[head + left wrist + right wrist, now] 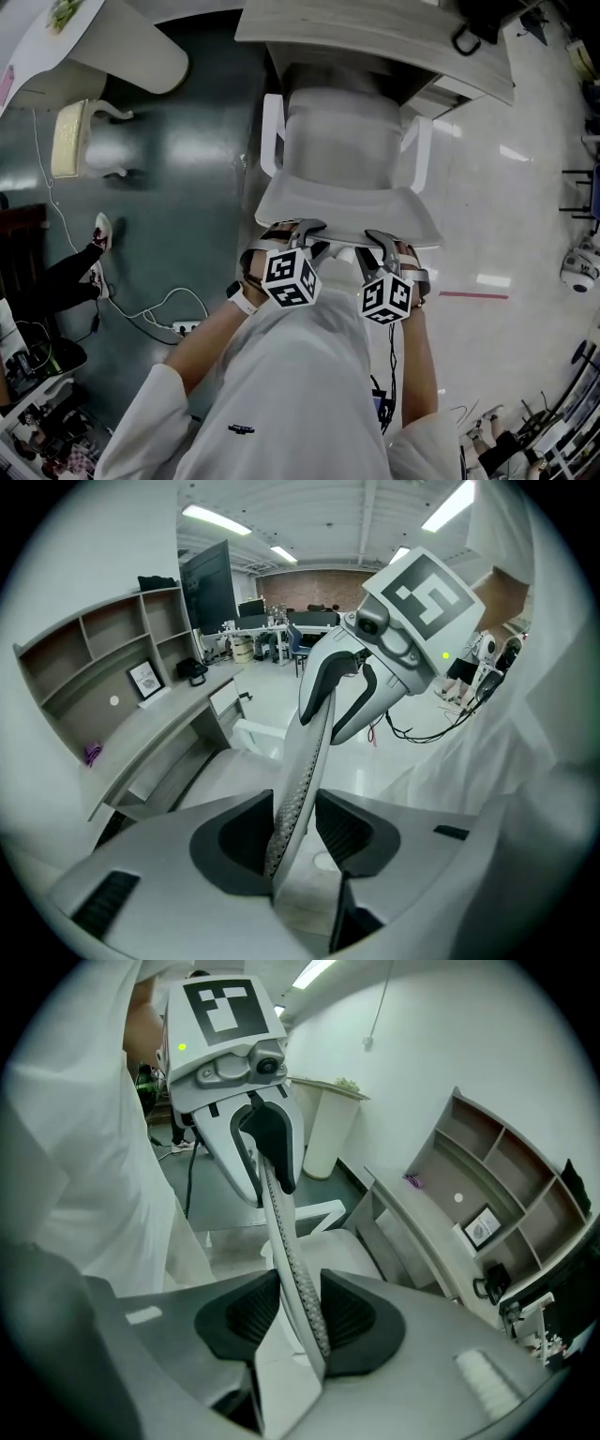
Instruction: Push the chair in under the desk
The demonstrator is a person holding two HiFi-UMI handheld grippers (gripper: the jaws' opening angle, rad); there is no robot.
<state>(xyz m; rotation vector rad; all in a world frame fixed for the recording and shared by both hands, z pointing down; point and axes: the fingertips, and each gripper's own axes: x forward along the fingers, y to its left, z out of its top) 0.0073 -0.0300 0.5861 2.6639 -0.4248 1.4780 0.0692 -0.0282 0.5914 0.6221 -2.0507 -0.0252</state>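
A white office chair (342,141) stands with its seat partly under the grey desk (375,37), its backrest (347,202) towards me. My left gripper (298,232) and right gripper (382,242) sit side by side on the backrest's top edge. In the left gripper view the perforated backrest edge (302,761) runs between the jaws of the left gripper (298,832), and the pads close on it. The right gripper view shows the same edge (286,1251) pinched between the pads of the right gripper (300,1314). The desk (422,1232) lies beyond.
On the dark floor at the left lie a power strip (184,327) and a white cable. A person's legs and shoes (98,248) are farther left. A white stool (89,141) and a rounded table (131,47) stand at the upper left. Wall shelves (103,658) rise over the desk.
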